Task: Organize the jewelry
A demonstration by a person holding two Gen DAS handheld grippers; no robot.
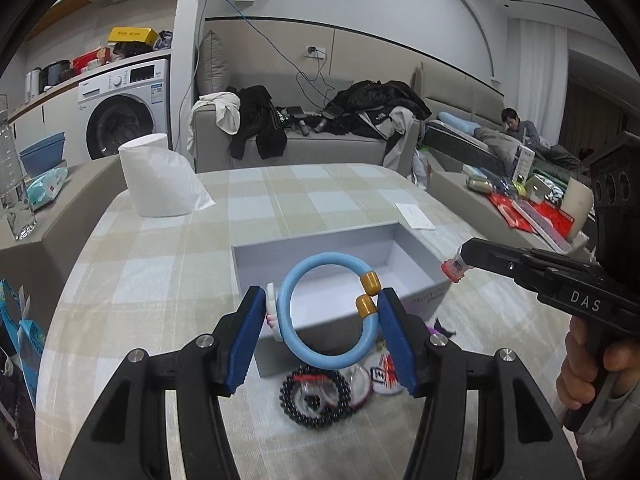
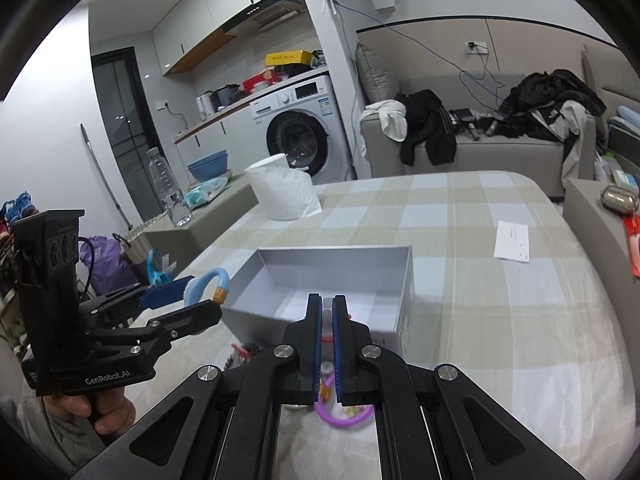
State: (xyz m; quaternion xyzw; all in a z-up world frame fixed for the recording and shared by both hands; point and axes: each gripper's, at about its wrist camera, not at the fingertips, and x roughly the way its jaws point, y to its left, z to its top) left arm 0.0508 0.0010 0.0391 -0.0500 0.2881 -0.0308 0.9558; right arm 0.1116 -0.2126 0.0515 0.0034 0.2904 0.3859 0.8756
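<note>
While both hand-held grippers hang over the shallow grey cardboard box (image 1: 400, 248), each carries one piece of jewelry.
Left gripper (image 1: 320, 312), blue ribbed pads, clamps a smooth sky-blue open bangle (image 1: 332, 316) with two mustard end caps, just before the box. Right gripper (image 2: 327, 312), marked "DAS", is pinched tight on a small clear red-trimmed piece (image 1: 454, 268) at the box's right rim. One black beaded bracelet (image 1: 316, 400) lies before the box.

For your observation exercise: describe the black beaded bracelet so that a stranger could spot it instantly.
Start at the checked tablecloth, then the open grey box. On the cloth at its near side lies a jewelry pile; the black beaded bracelet is the only ring of small dark beads, unlike the smooth blue bangle above it.
</note>
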